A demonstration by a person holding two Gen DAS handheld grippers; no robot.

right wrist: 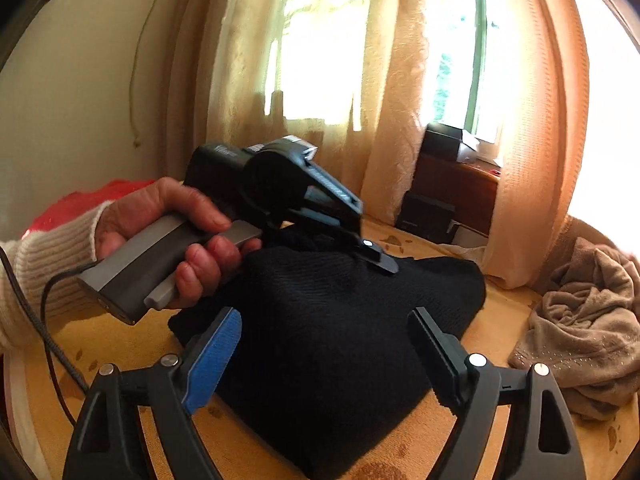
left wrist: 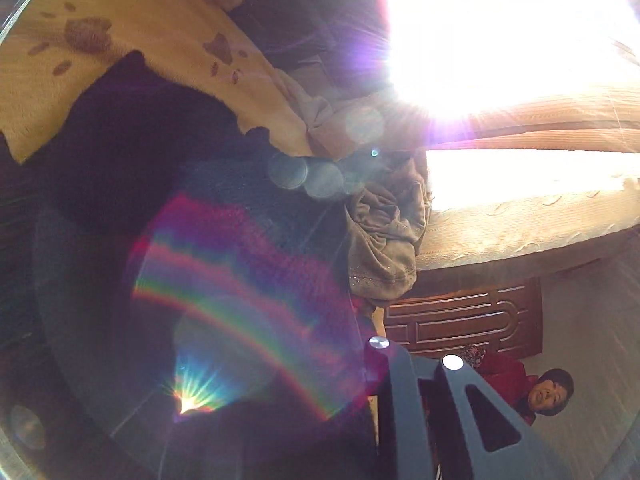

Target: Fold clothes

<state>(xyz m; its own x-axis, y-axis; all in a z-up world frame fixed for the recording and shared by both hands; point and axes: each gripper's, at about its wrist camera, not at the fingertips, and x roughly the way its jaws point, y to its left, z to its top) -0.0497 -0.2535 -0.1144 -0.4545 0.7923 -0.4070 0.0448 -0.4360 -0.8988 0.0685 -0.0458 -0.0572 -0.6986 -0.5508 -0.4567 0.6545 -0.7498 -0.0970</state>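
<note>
One black garment (right wrist: 328,320), tongs (right wrist: 320,356) above

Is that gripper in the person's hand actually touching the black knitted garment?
Touching. In the right wrist view the left gripper presses its tips down onto the raised top of the black knitted garment, with no gap showing. Whether its jaws pinch fabric is unclear.
</note>
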